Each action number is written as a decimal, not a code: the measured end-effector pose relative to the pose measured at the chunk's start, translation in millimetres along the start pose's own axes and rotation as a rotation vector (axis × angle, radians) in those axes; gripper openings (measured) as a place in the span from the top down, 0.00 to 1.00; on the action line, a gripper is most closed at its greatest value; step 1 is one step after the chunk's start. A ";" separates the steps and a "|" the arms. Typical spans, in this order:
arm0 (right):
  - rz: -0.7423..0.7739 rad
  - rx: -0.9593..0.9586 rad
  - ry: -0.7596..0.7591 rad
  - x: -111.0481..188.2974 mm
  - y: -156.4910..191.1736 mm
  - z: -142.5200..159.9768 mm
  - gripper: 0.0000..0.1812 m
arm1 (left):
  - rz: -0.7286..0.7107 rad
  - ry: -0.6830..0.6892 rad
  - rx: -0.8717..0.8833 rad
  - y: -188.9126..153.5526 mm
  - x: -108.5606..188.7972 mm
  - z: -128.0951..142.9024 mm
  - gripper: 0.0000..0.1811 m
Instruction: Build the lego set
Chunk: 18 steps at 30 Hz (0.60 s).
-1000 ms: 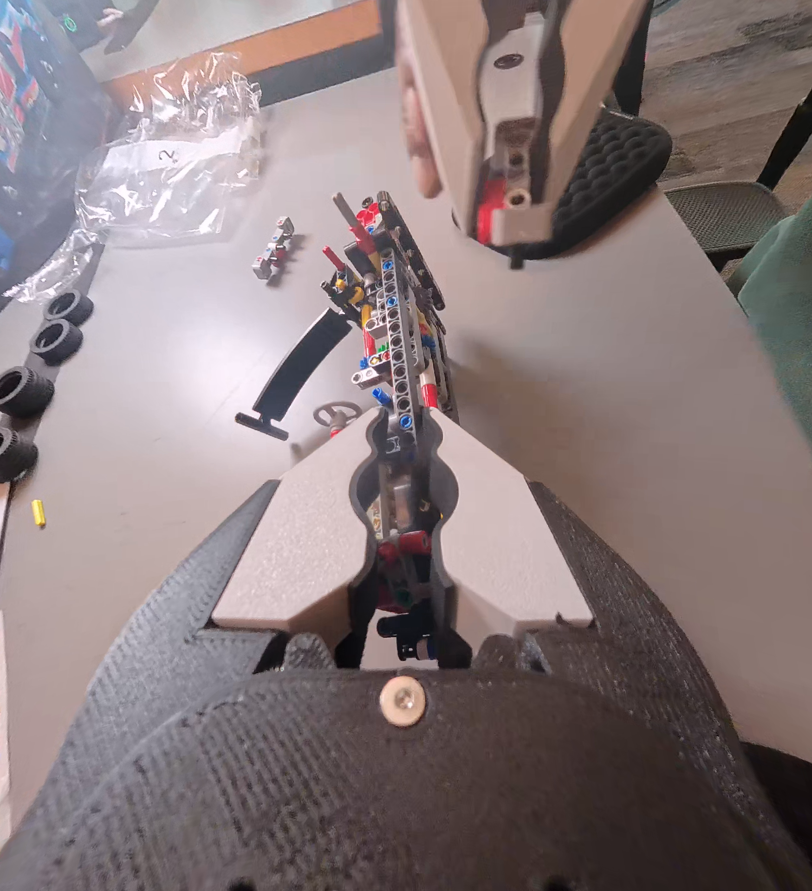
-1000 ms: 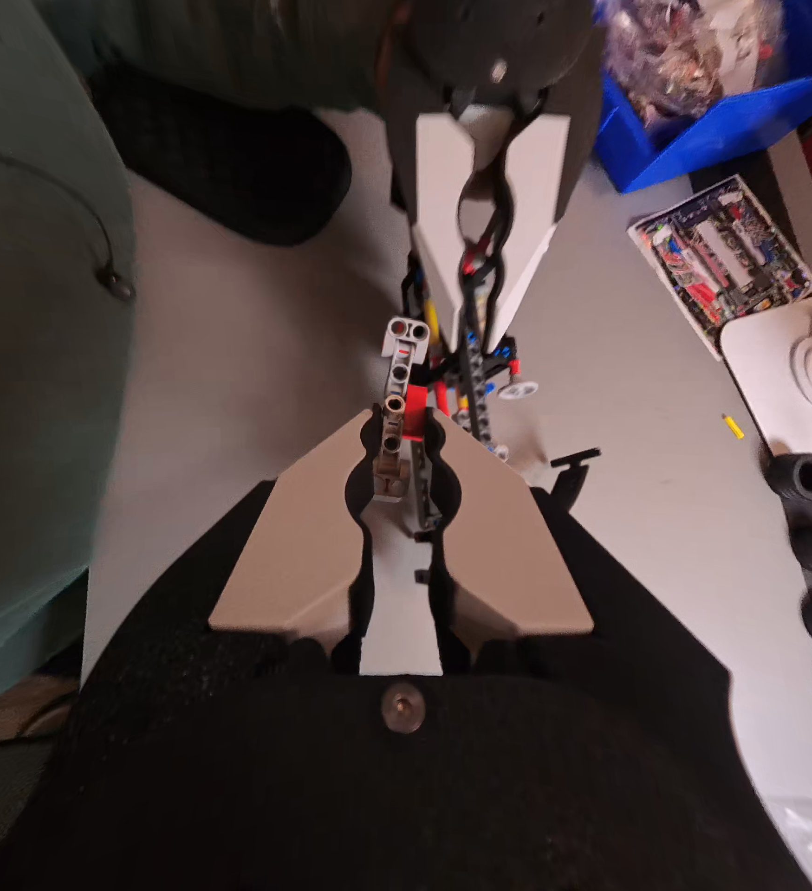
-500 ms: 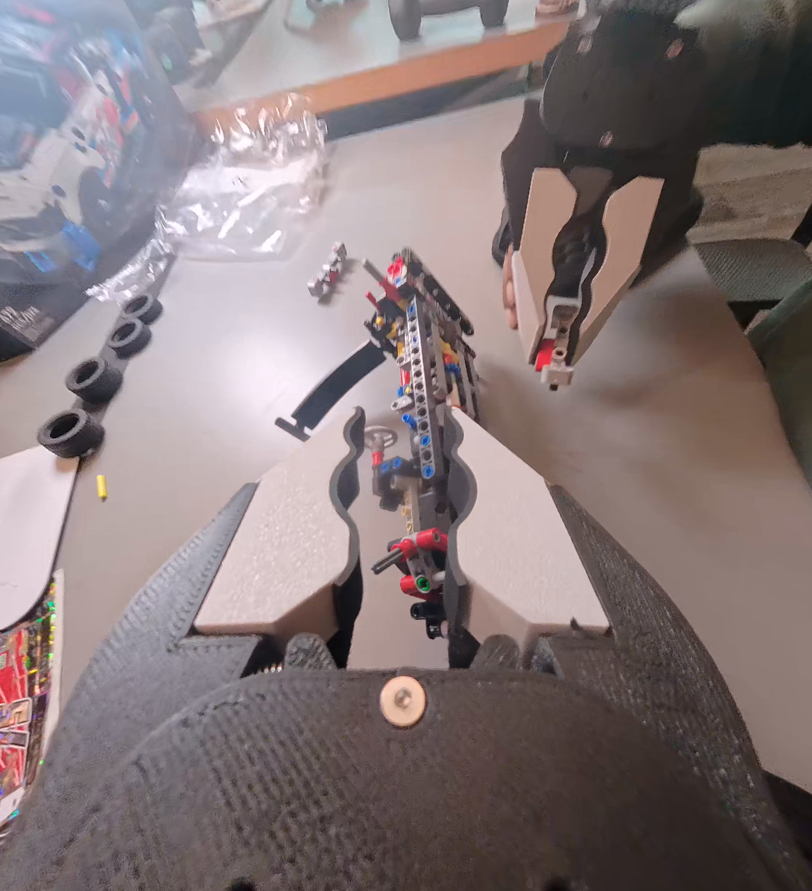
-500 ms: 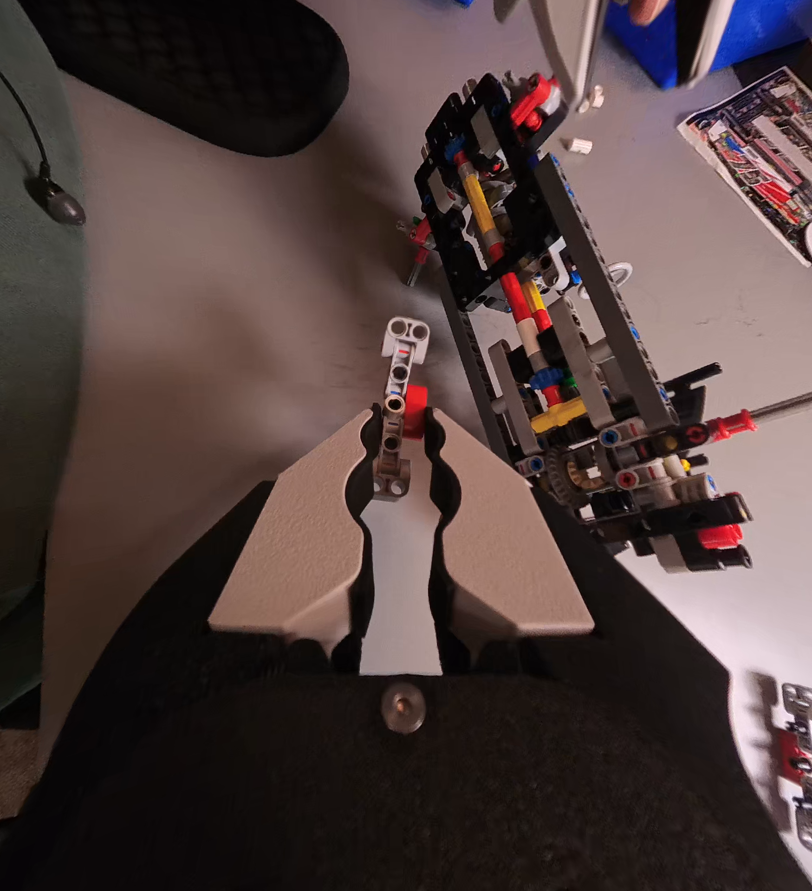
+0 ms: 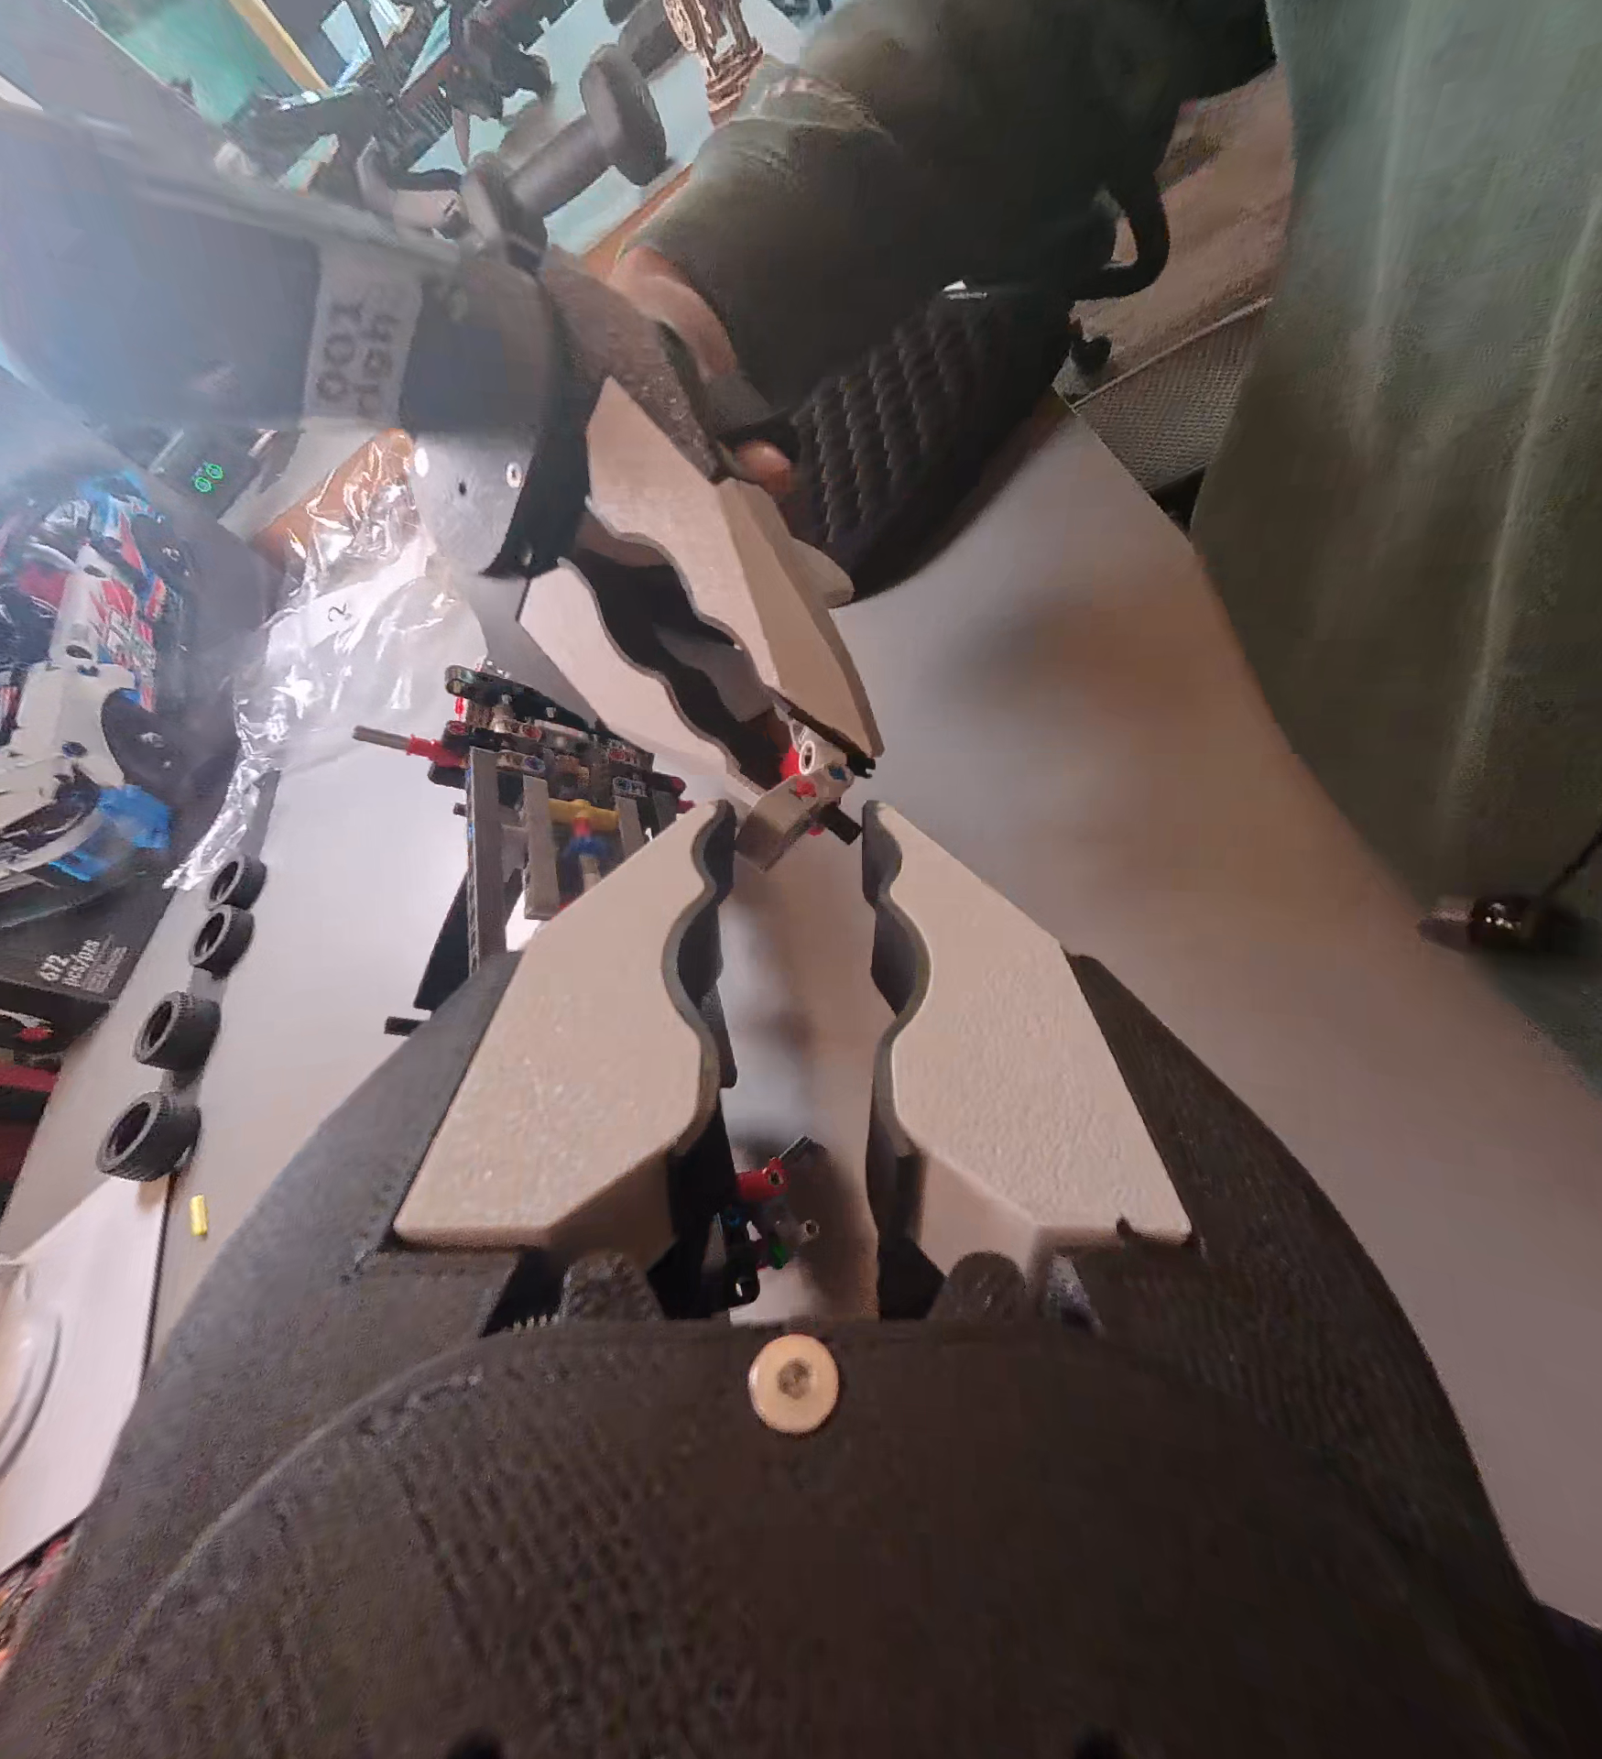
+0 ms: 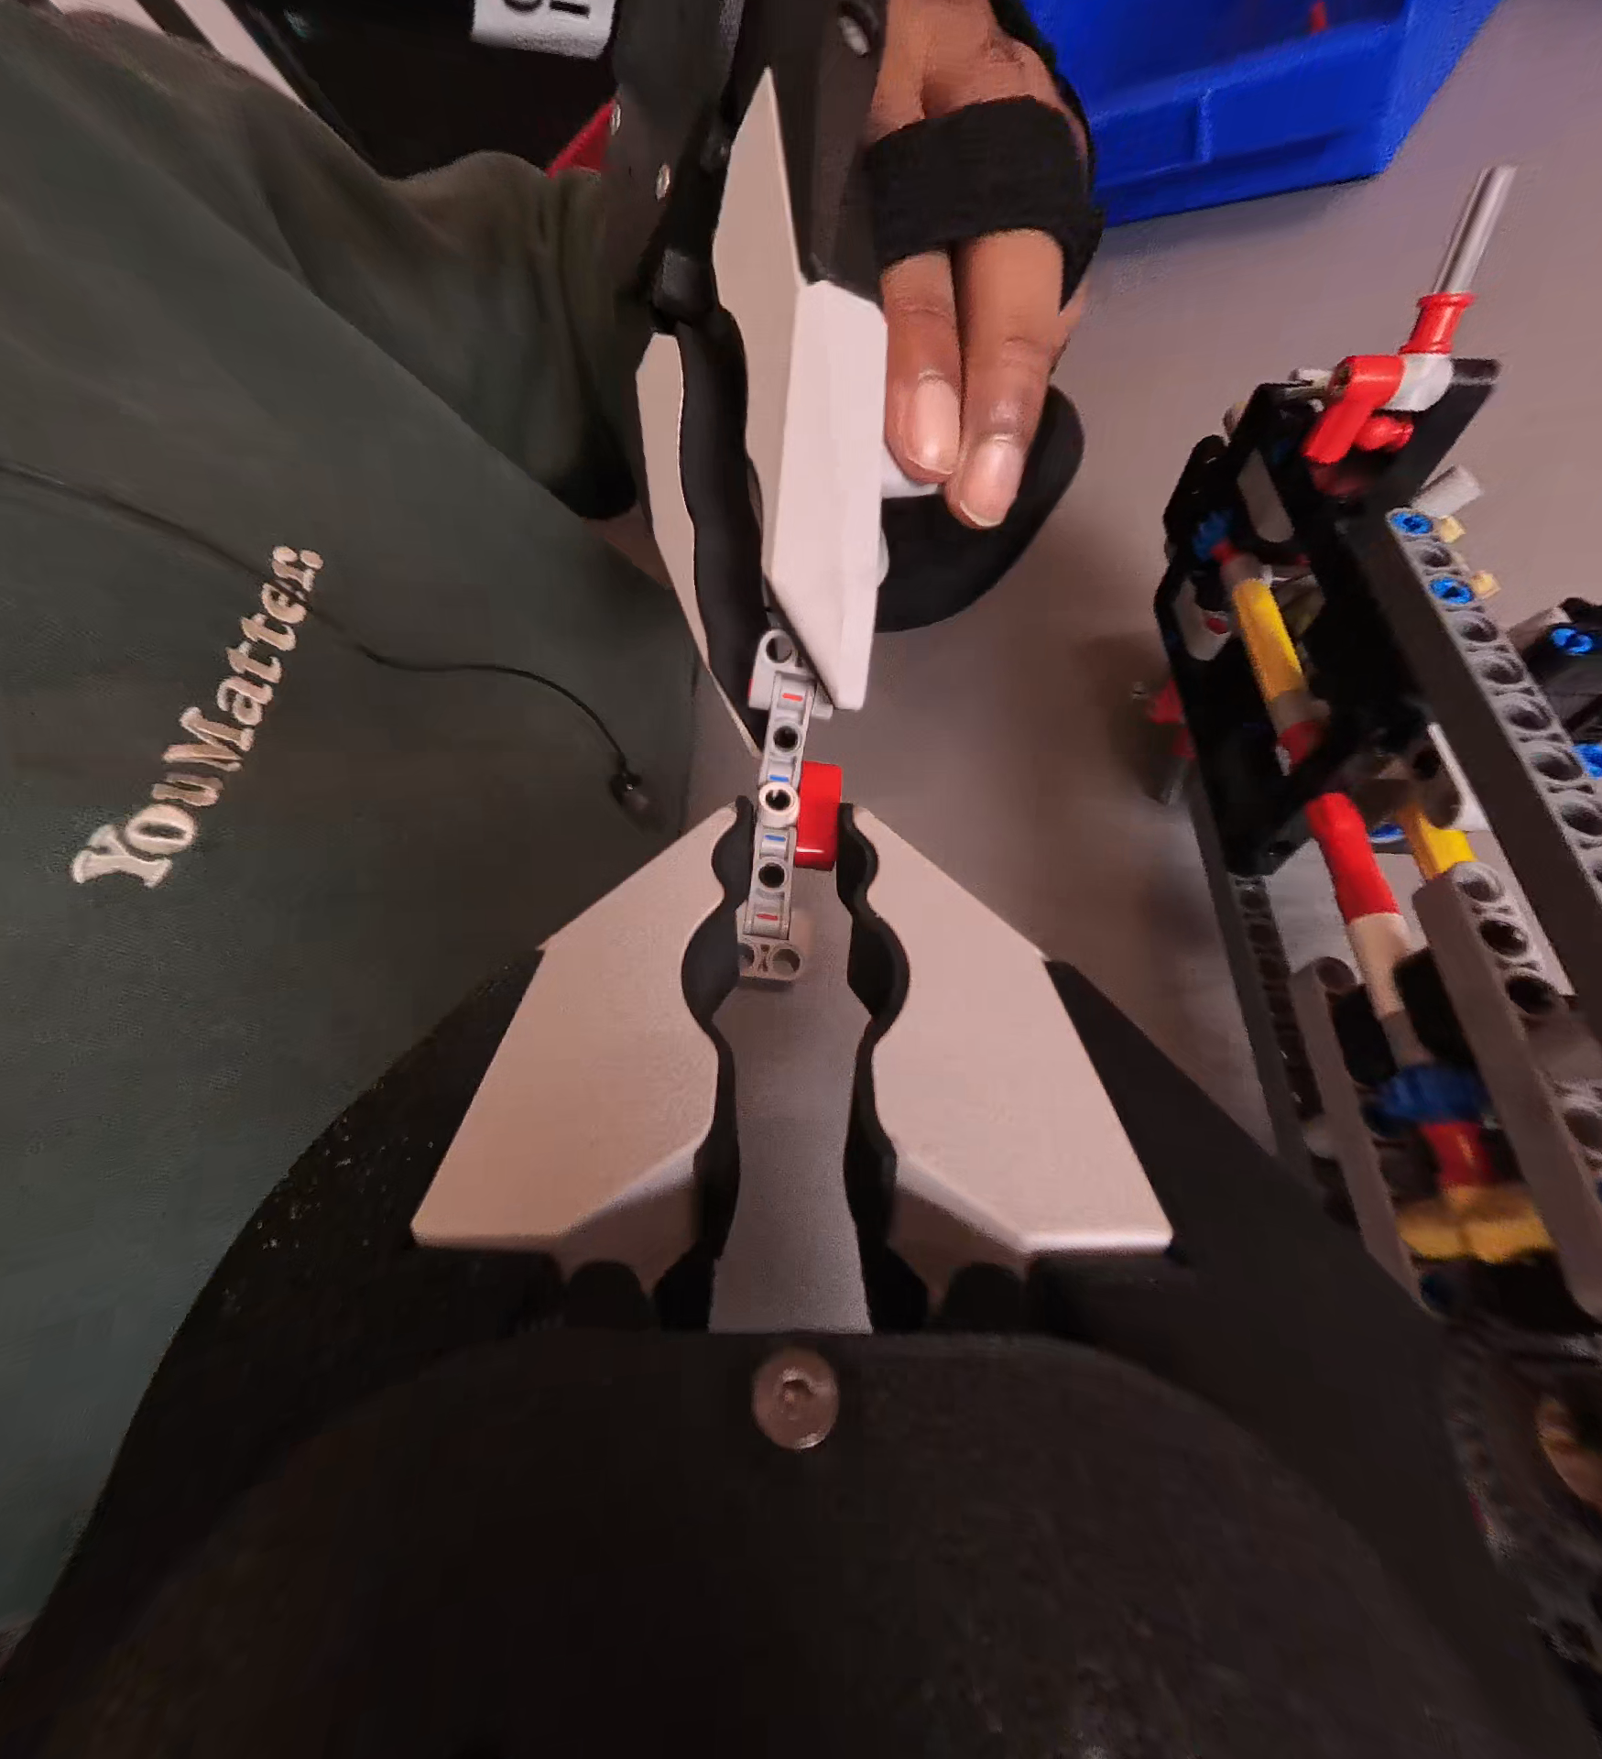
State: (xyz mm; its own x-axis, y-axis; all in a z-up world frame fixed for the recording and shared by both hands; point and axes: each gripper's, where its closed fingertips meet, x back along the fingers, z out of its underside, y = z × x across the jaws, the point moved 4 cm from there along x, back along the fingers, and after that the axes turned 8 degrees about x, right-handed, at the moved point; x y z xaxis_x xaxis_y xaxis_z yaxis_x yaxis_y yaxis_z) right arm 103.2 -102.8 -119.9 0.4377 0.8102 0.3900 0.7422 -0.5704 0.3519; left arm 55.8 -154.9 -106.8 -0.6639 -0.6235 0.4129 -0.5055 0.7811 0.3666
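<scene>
**Small Grey Beam Met by Both Grippers Above the Table**

A light grey lego beam (image 6: 778, 838) with a red piece on its side was seen clamped between the fingertips of the right gripper (image 6: 789, 826) at the centre of the right wrist view. Its far end was touched by the tips of the left gripper (image 6: 801, 681), which entered from the upper centre of the frame, a person's hand (image 6: 968, 314) resting along it. In the left wrist view, the left gripper (image 5: 797, 826) was shown with its fingers spread apart, the beam (image 5: 792, 798) lying just at their tips. The partly built lego chassis (image 6: 1406, 857) was left lying on the grey table (image 6: 1016, 761) at the right of the frame. Four black tyres (image 5: 178, 1028) were lined up at the left edge of the left wrist view.
</scene>
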 end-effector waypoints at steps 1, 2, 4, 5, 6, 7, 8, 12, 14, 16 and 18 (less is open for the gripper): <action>-0.026 -0.019 -0.018 -0.2 0.2 -1.2 0.91 | -0.012 -0.001 -0.013 -0.8 1.3 -1.4 0.87; -0.046 -0.040 -0.046 0.8 0.3 -3.2 0.92 | -0.031 -0.006 -0.021 -0.9 2.8 -3.2 0.87; -0.071 -0.093 -0.130 6.3 -0.1 -10.2 0.92 | -0.091 -0.033 -0.020 2.5 6.3 -9.2 0.87; -0.079 -0.119 -0.182 10.4 -0.3 -14.6 0.92 | -0.129 -0.057 -0.012 4.9 7.9 -13.1 0.87; -0.085 -0.139 -0.226 14.2 -0.3 -18.0 0.92 | -0.168 -0.080 -0.005 7.2 8.6 -16.6 0.87; -0.082 -0.149 -0.264 17.9 -0.3 -20.5 0.92 | -0.211 -0.100 -0.003 9.4 8.8 -19.4 0.87; -0.072 -0.151 -0.304 21.5 -0.2 -22.9 0.92 | -0.256 -0.119 -0.001 11.5 9.0 -21.9 0.87; -0.073 -0.192 -0.455 29.1 5.5 -29.6 0.92 | -0.361 -0.213 0.039 14.8 11.3 -32.4 0.87; -0.072 -0.211 -0.513 30.7 8.2 -31.9 0.92 | -0.398 -0.244 0.053 15.0 12.3 -36.0 0.87; -0.078 -0.221 -0.538 31.9 11.5 -33.4 0.92 | -0.416 -0.266 0.072 14.1 13.0 -39.0 0.87; -0.061 -0.214 -0.557 34.8 12.7 -37.2 0.91 | -0.460 -0.281 0.092 15.1 14.1 -40.7 0.87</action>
State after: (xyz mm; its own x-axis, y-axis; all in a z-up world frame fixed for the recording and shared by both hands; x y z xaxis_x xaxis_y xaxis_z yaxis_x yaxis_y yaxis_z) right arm 109.0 -87.0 -70.2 0.6407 0.7583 -0.1202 0.6808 -0.4888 0.5455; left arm 61.2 -153.3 -61.5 -0.4782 -0.8781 -0.0159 -0.8162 0.4377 0.3772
